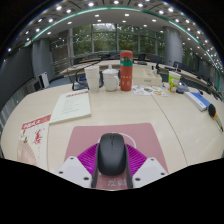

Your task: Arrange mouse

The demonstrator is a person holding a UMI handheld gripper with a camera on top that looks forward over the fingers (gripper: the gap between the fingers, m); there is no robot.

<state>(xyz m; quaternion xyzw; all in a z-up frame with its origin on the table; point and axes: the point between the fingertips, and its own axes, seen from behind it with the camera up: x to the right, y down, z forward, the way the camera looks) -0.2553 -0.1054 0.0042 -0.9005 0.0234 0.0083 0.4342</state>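
We see our gripper at the near edge of a pale table, its two light-coloured fingers spread apart, one at either side of a dark mouse. The magenta pads on the inner faces of the fingers show at both sides of the mouse, and the mouse sits between them with its rounded back toward us and its nose pointing away along the fingers. We cannot tell whether the pads actually press on the sides of the mouse or only stand close beside it, so we cannot say whether the gripper is clamped on it or merely set about it. The mouse lies on a pale pinkish mat that reaches from the fingers out across the table ahead of us. To the left of the mat lies a white sheet of paper, and nearer us on that side a printed leaflet with red marks. Well beyond the fingers, toward the far side of the table, stands a red and green canister, with a white cup just beside it on its left. Further right we make out a green and white cup and, near the table's right edge, a blue item that we cannot identify. Behind the table runs a row of dark windows under ceiling lights.
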